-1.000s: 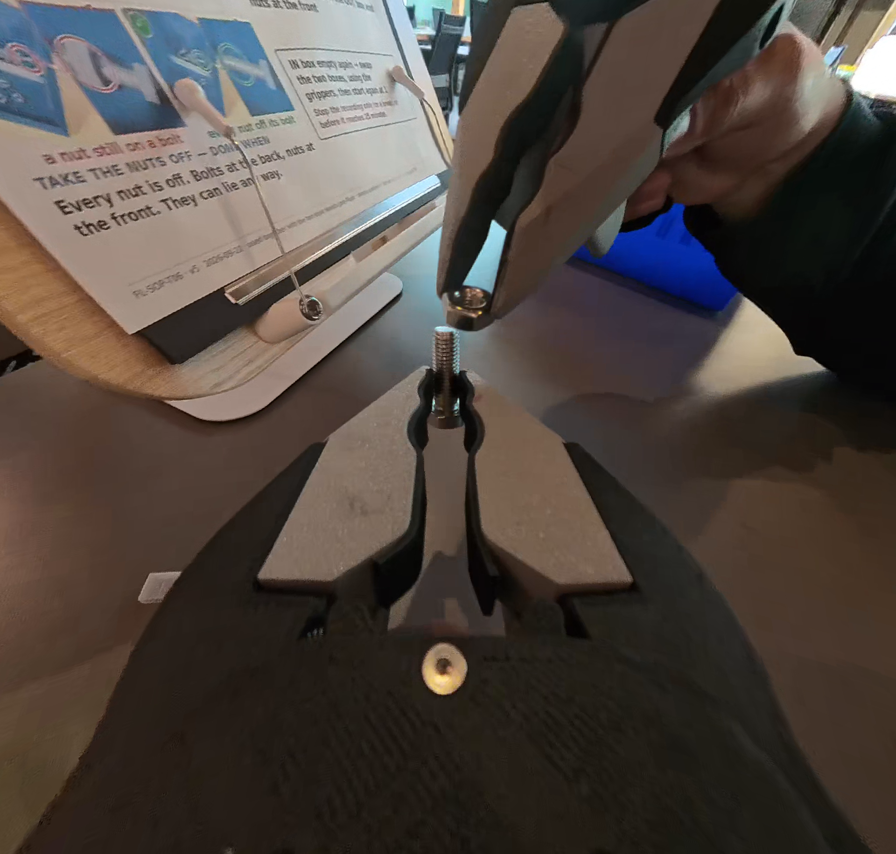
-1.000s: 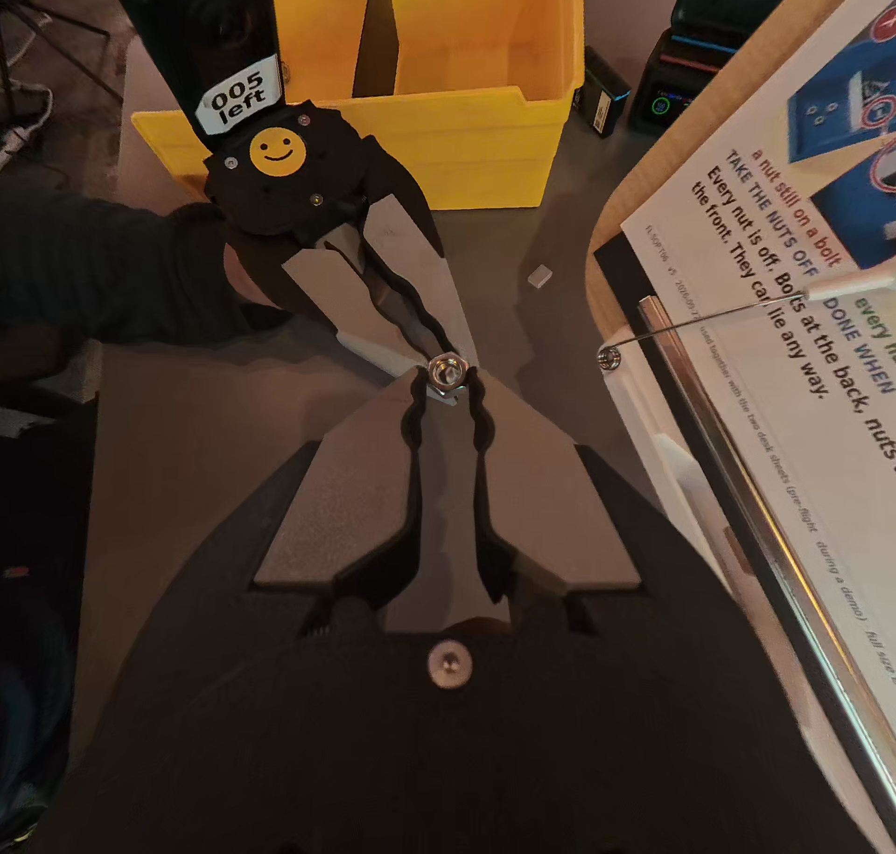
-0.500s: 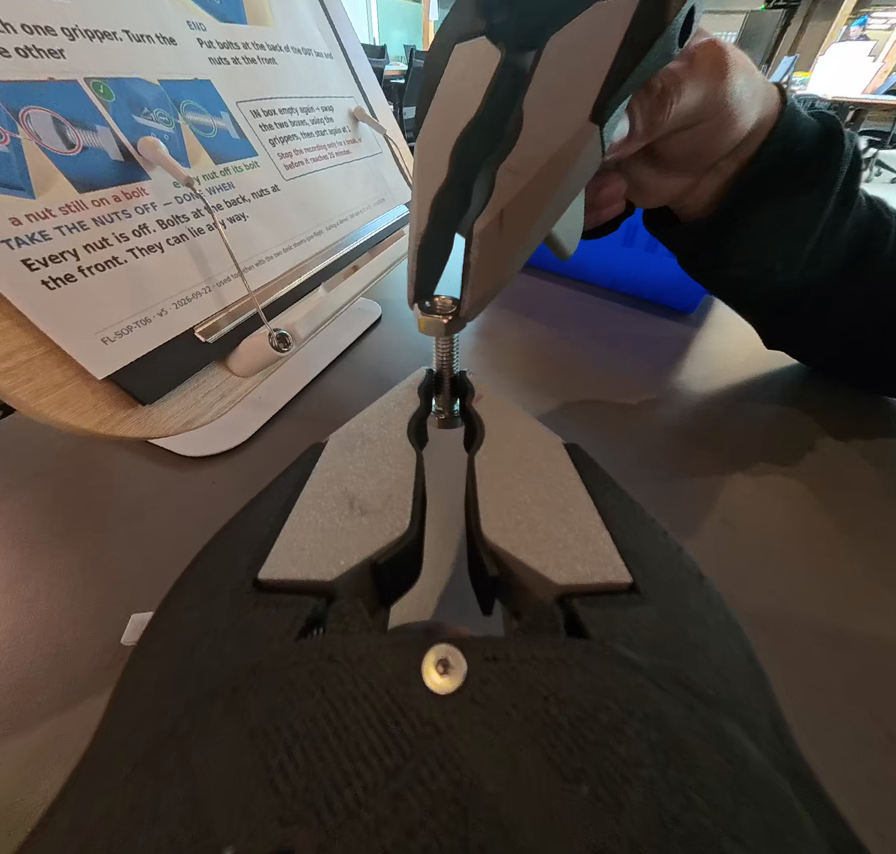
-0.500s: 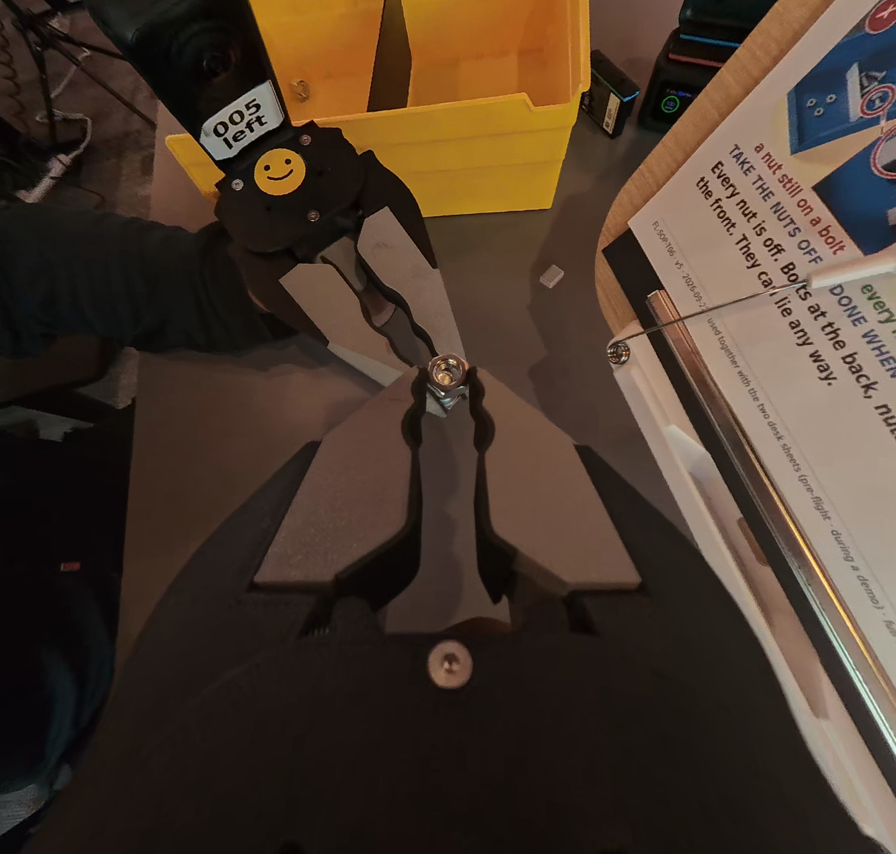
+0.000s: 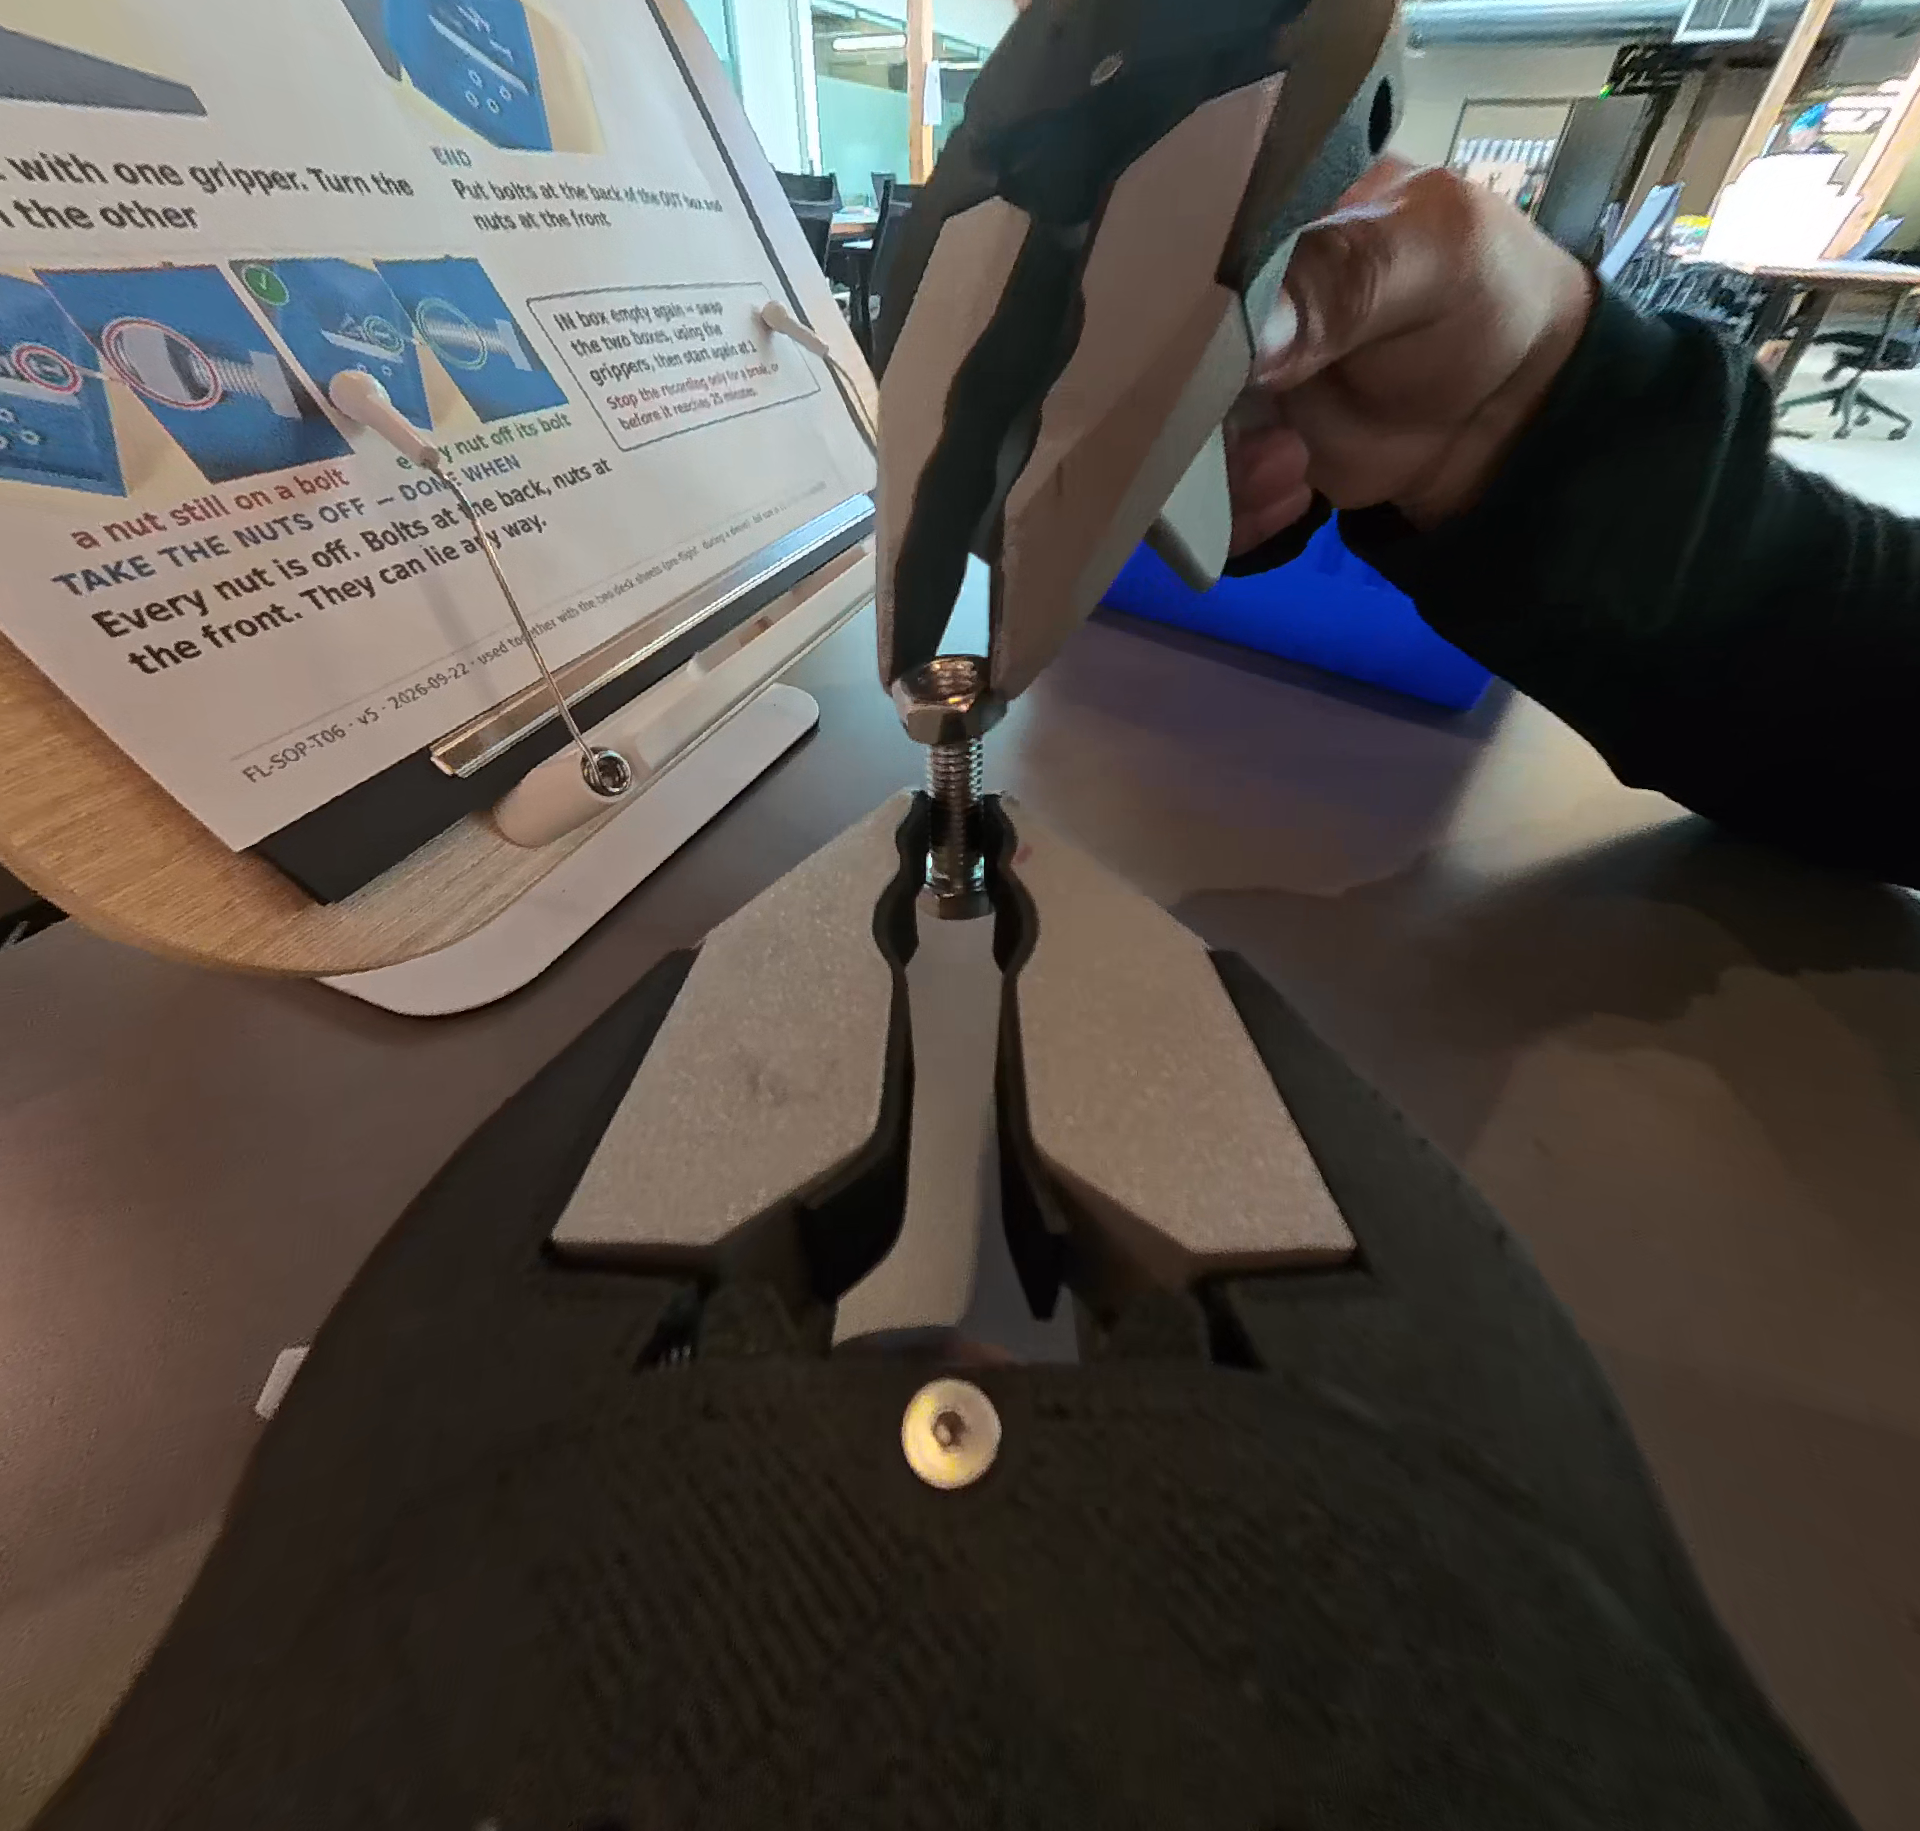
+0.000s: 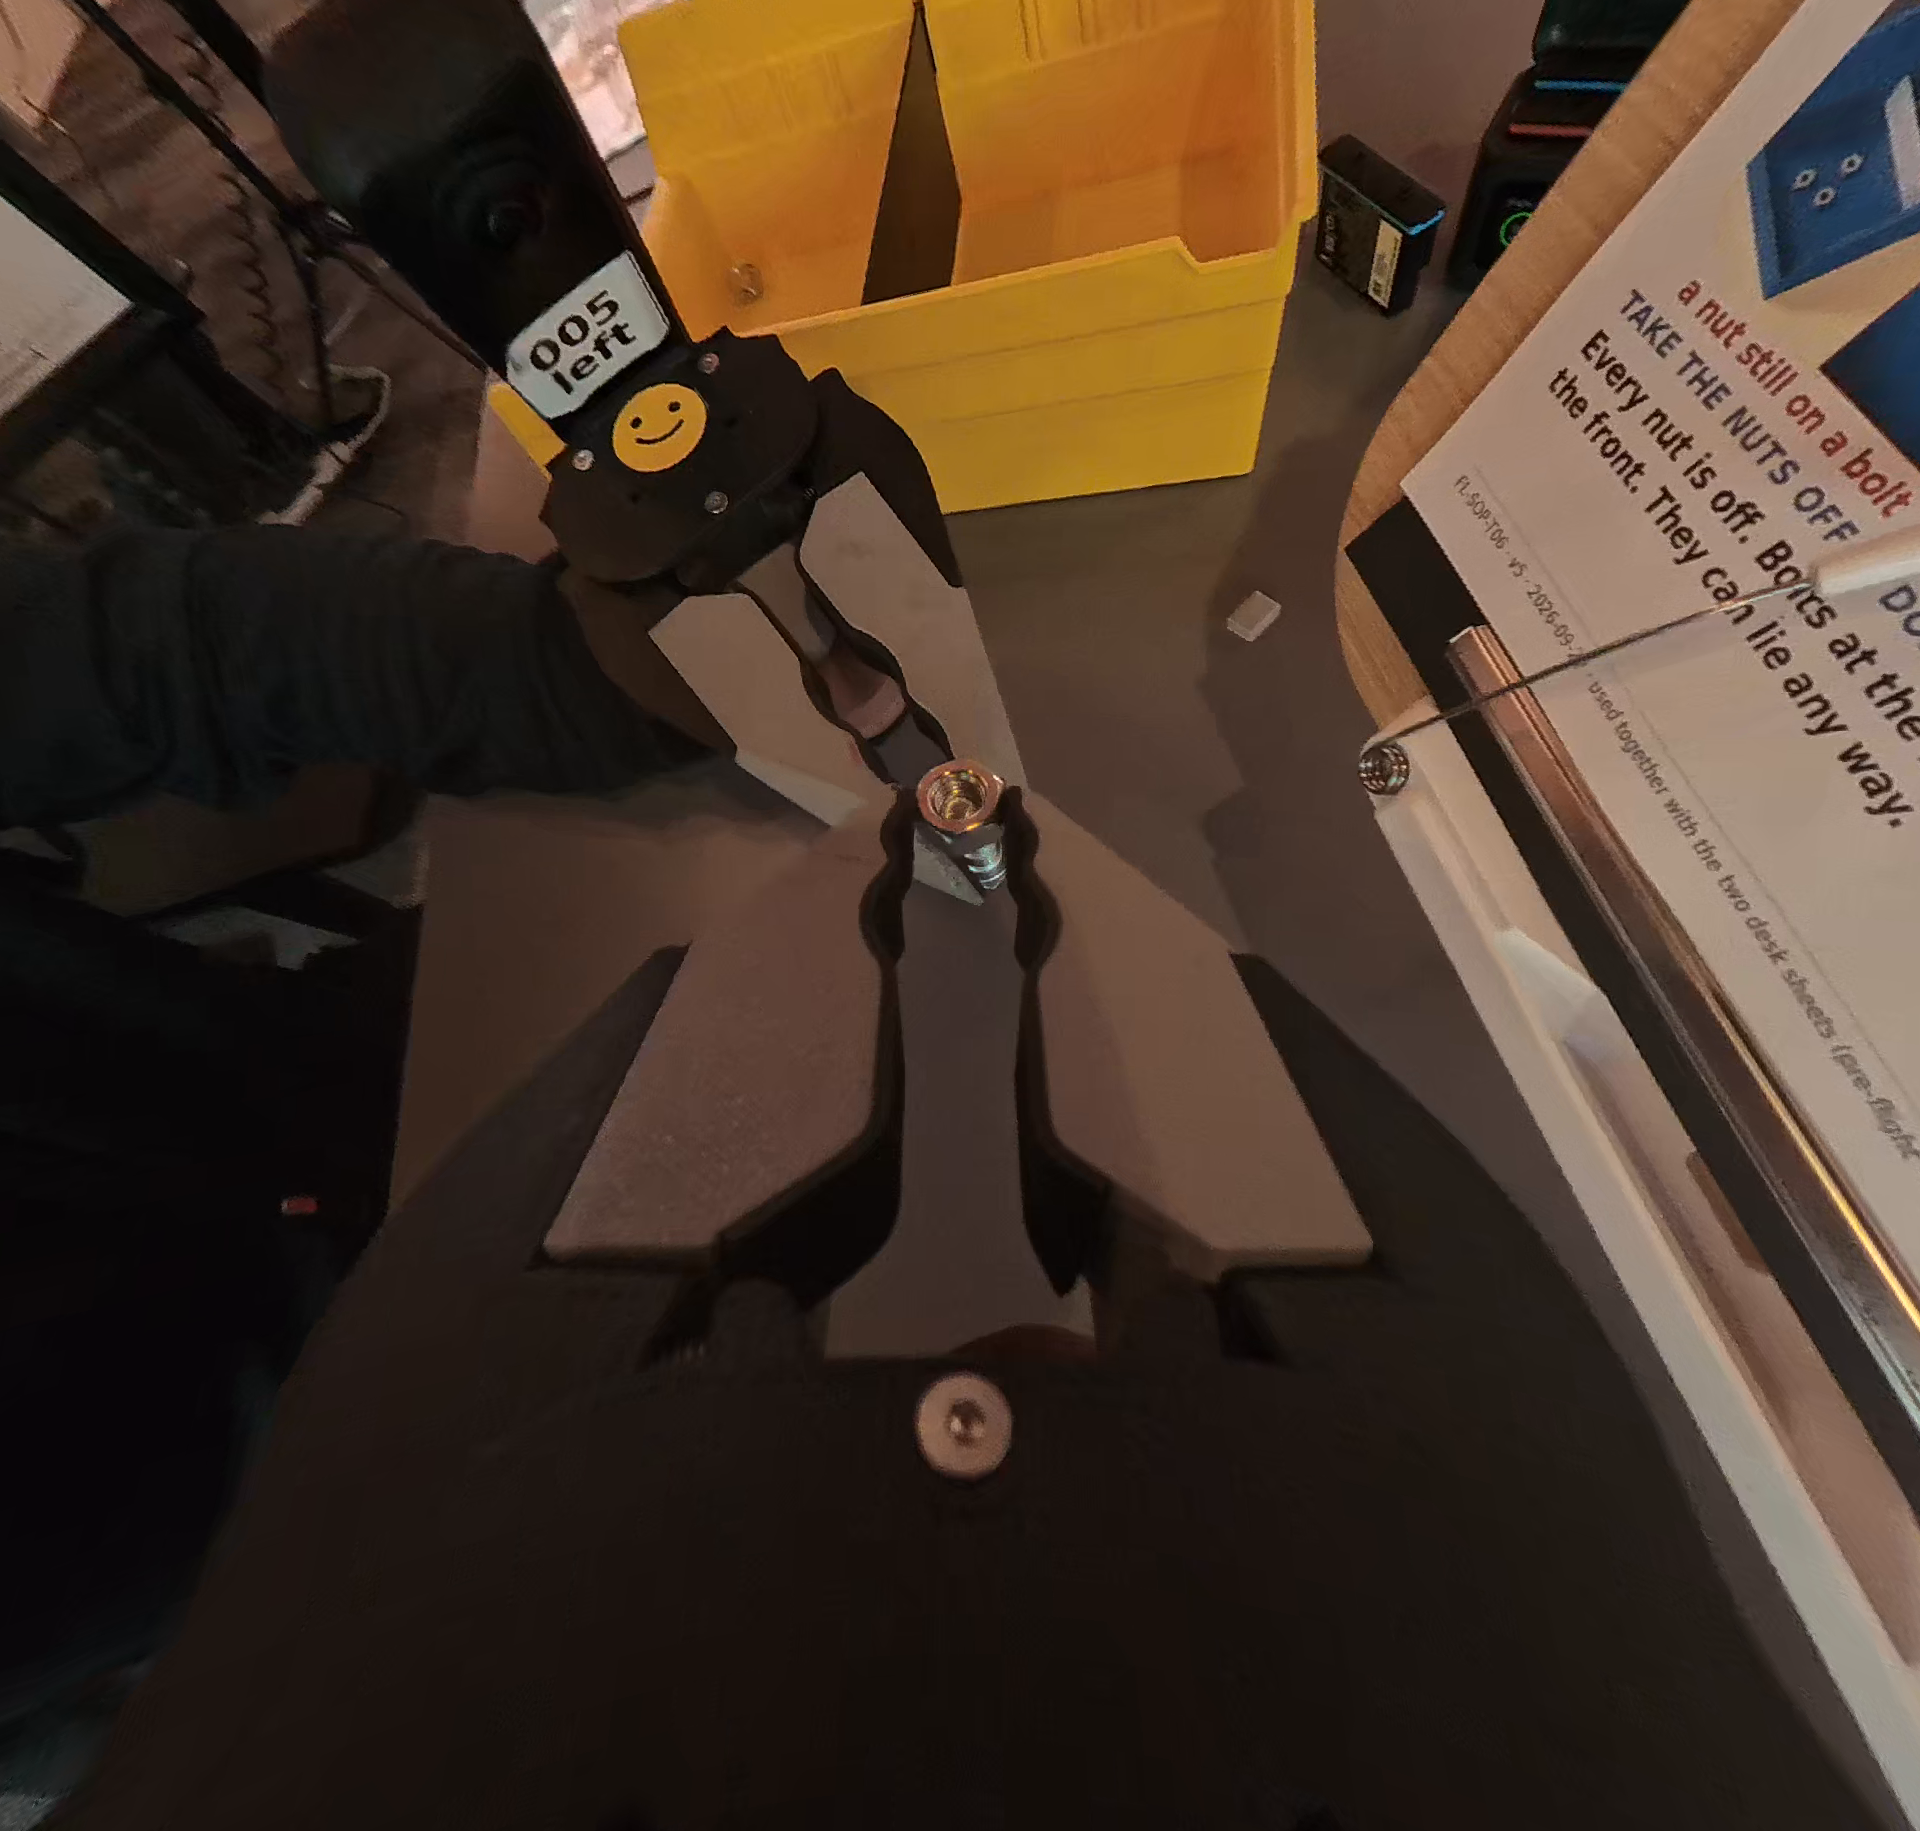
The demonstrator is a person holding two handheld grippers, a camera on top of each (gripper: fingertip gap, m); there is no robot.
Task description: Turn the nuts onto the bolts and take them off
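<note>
My left gripper [image 5: 954,851] is shut on a steel bolt [image 5: 951,794] and holds it upright, thread end up, above the dark table. My right gripper [image 6: 957,825] is shut on a steel hex nut [image 6: 956,794] and comes down from above. In the left wrist view the nut [image 5: 940,692] sits on the tip of the bolt's thread, between the right gripper's fingertips. In the right wrist view the bolt's thread [image 6: 987,859] shows just under the nut, with the left gripper [image 6: 914,742] reaching in from the upper left.
A yellow bin [image 6: 1039,347] with a divider stands behind the left gripper. A blue bin [image 5: 1299,628] lies behind the right hand. A wooden stand with an instruction sheet [image 5: 312,431] is on the left. A small white block [image 6: 1252,615] lies on the table. The grippers are tip to tip, or close to it. The small white block [image 6: 1252,615] sits 15 centimetres or so from the ends of my left fingers.
The right gripper came down with the nut from just above the bolt tip onto the thread. The left gripper kept its hold on the bolt.
</note>
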